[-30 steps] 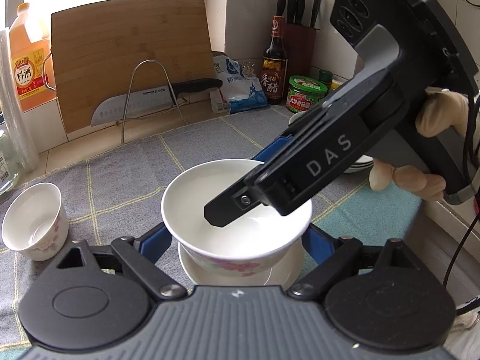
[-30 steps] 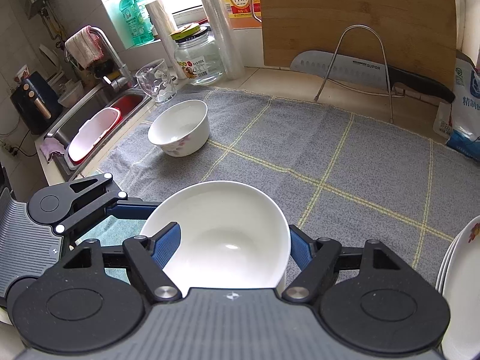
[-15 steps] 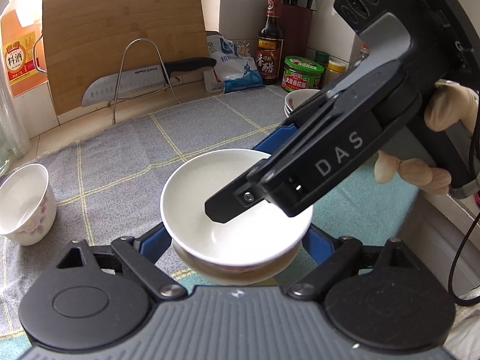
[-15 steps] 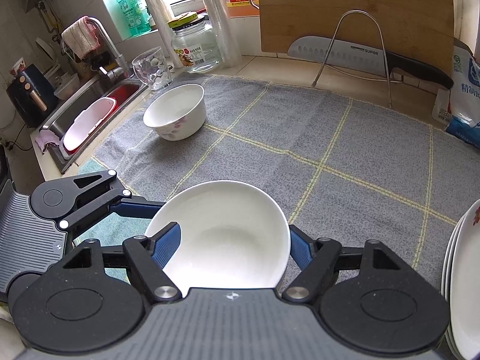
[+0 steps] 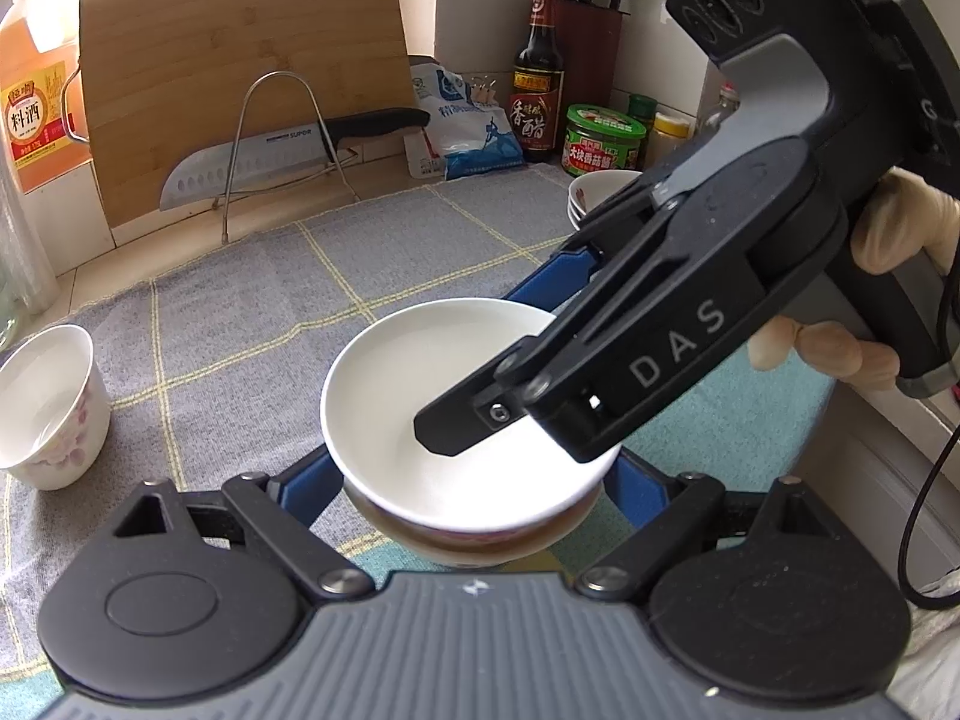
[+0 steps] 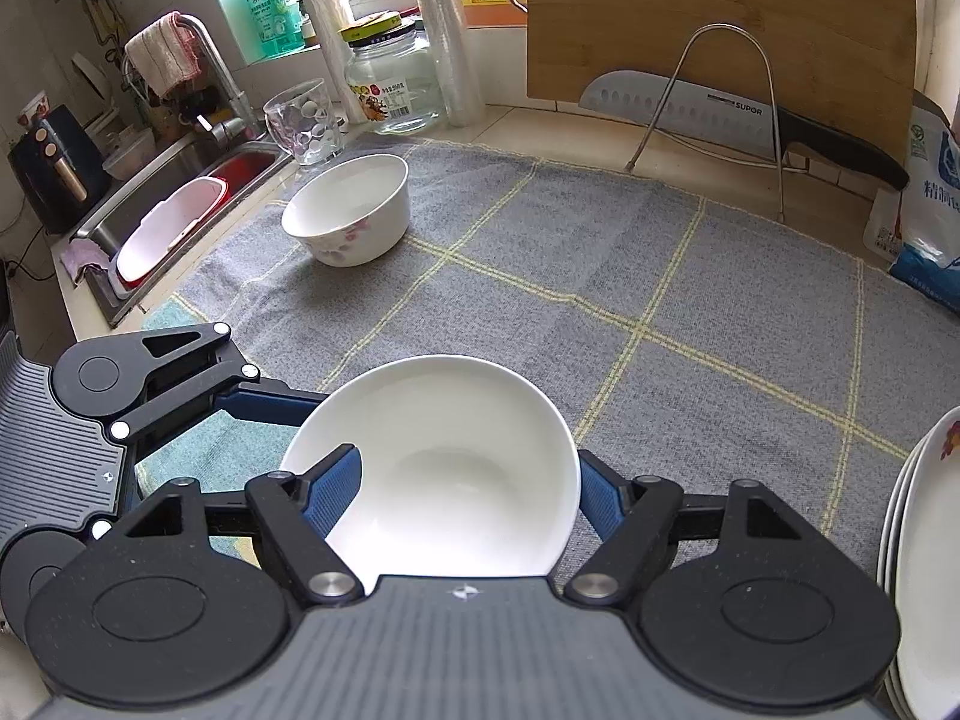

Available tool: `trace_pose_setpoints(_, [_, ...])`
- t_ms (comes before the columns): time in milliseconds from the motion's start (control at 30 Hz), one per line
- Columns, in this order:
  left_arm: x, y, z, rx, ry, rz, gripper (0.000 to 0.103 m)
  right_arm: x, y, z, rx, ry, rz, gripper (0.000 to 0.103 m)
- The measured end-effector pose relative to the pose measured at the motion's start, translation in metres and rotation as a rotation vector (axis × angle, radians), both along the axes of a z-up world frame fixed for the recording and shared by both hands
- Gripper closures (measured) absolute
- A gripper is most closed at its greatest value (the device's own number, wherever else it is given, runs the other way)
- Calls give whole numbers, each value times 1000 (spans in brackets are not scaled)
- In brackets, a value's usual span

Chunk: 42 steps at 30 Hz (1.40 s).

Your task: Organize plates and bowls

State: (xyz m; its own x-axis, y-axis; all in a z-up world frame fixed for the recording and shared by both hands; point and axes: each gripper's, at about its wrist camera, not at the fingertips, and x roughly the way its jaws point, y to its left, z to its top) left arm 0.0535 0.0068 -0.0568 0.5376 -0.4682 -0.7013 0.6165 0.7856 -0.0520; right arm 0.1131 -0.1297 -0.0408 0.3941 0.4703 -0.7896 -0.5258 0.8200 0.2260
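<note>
White glossy ceramic bowl [image 6: 444,468] sits gripped by the right hand-held gripper [image 6: 468,492]; plate stack [image 6: 924,570] lies at three o'clock; left hand-held gripper [image 5: 474,480] gapes.

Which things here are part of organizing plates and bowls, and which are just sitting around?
Job: held bowl, flowered bowl, plate stack.
Lying about: knife, cutting board, jar, glass, vinegar bottle.
</note>
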Motion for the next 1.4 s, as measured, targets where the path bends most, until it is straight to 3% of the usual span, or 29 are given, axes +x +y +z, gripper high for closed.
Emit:
trace_pose_setpoints(133, [0,0,-1,10,-2,-2,9,-1,0,-1,1,-7,5,21])
trace_pose_setpoints(333, [1,5,-2,-14,24,-17,7,-8,0,4,-13,-82,3,0])
trace_pose_setpoints(467, [-1,11,0,-32,48,-29,7,-9,0,8,-30,-114,6,0])
trace_pose_setpoints(733, [-10,35,17,-18,8,-6,7,-9,8,16,-40,-157,27,0])
trace_pose_setpoints(900, [-10,62,22,17,-31,80,6,-2,15,25,-34,-175,54,0])
trace_pose_setpoints(1200, [26,125,7,22,-56,346,6,28,48,47,-34,-251,107,0])
trace_pose_setpoints(1400, [48,148,-9,59,-83,433,6,57,84,56,-44,-286,152,0])
